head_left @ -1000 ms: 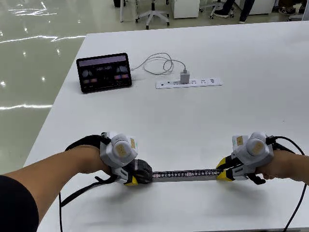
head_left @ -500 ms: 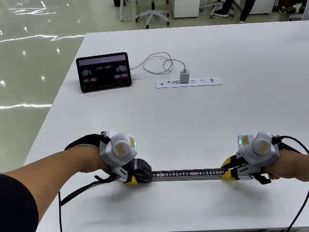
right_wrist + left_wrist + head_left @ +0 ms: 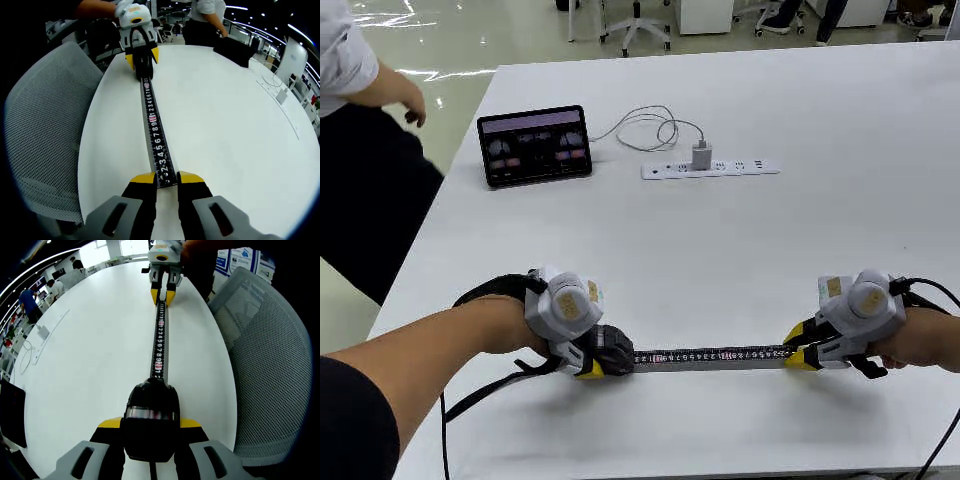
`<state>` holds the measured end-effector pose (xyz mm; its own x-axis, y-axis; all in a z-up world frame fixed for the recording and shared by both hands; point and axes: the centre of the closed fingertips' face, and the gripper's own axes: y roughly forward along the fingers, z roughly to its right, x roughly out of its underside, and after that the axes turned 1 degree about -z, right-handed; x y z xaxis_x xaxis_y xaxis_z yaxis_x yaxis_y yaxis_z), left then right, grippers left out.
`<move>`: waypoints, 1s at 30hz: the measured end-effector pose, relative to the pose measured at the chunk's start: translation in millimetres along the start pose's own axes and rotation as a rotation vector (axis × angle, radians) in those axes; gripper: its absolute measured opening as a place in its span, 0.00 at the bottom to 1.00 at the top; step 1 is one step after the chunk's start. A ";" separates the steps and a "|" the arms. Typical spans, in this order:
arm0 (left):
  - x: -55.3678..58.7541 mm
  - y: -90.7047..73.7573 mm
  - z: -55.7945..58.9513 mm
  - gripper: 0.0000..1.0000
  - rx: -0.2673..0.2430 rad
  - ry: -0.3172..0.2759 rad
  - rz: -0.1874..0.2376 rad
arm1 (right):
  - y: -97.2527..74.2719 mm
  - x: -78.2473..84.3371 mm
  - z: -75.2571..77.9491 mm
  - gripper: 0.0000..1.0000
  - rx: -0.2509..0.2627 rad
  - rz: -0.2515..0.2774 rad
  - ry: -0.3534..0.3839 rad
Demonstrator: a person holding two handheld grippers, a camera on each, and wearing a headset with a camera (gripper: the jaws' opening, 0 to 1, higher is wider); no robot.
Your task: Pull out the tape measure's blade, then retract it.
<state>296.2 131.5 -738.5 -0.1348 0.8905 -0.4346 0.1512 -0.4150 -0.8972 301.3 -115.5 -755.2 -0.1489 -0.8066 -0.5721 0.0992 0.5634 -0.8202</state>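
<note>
The right gripper (image 3: 166, 179) has moved a bit further to the right than it was a moment ago. So the long, thin metal blade (image 3: 152, 120) with black numbers now sticks out more from the black, rounded plastic tape measure case (image 3: 612, 352). The left gripper (image 3: 151, 424) has stayed in the same place, near the front edge of the big white table (image 3: 740, 250). Its two yellow-tipped jaws are closed tight on the case, one on each side. The right gripper's jaws are almost closed, with the tip of the blade pinched between them. The blade runs straight from one gripper to the other, low over the table. A person in a white shirt and dark trousers (image 3: 360, 150) has also come up by the far left corner, near the dark flat tablet (image 3: 535, 146). I think the pulling-out part is nearly done and the letting-back part has not started yet. For that, the right gripper needs to bring the tip slowly back to the case.
</note>
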 end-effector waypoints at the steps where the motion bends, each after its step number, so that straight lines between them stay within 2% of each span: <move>1: 0.0 0.0 -0.1 0.34 0.000 0.000 0.000 | 0.0 0.1 -0.1 0.11 0.000 -0.001 -0.002; 9: 0.2 0.2 -0.5 0.34 -0.002 0.001 0.001 | -1.1 -2.3 -3.5 0.11 -0.003 0.002 0.003; 18: 0.4 0.6 -0.5 0.34 -0.002 -0.001 0.003 | -6.1 5.7 -2.0 0.11 0.002 -0.004 0.014; 30: 0.4 0.7 -0.3 0.34 -0.005 -0.001 0.004 | -4.6 6.6 0.4 0.11 0.003 -0.004 0.019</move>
<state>296.6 131.5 -739.3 -0.1352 0.8887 -0.4381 0.1568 -0.4174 -0.8951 300.3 -123.5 -755.2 -0.1683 -0.8054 -0.5683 0.1013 0.5594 -0.8227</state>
